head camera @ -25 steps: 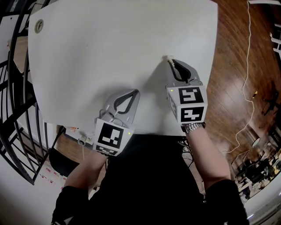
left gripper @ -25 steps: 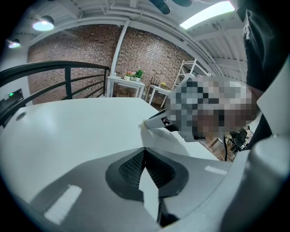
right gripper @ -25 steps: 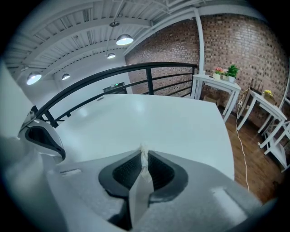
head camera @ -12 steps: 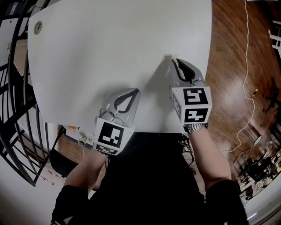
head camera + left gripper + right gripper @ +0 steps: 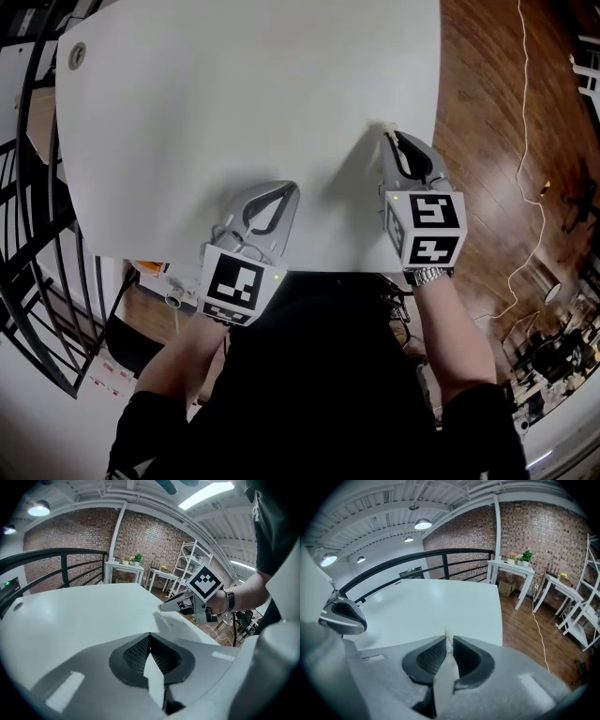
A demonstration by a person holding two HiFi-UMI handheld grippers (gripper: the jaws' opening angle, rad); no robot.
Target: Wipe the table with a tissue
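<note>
The white table [image 5: 234, 94] fills the upper head view. My right gripper [image 5: 392, 134] rests low over it near its right edge, shut on a small white tissue [image 5: 382, 125] whose end pokes out past the tips onto the tabletop. In the right gripper view the tissue [image 5: 448, 644] is a thin strip pinched between the closed jaws [image 5: 448, 637]. My left gripper [image 5: 292, 187] lies near the table's front edge, shut with nothing in it [image 5: 150, 635]. The left gripper view shows the right gripper [image 5: 161, 606] off to the right.
A round grommet [image 5: 76, 55] sits at the table's far left corner. Black railing [image 5: 28, 187] runs along the left. To the right lies wooden floor [image 5: 487, 112] with a thin cable [image 5: 525, 187]. Small white tables and shelving [image 5: 520, 569] stand by the brick wall.
The right gripper has slid to the right across the tabletop with the tissue, closer to the right edge. The left gripper has stayed about where it was.
</note>
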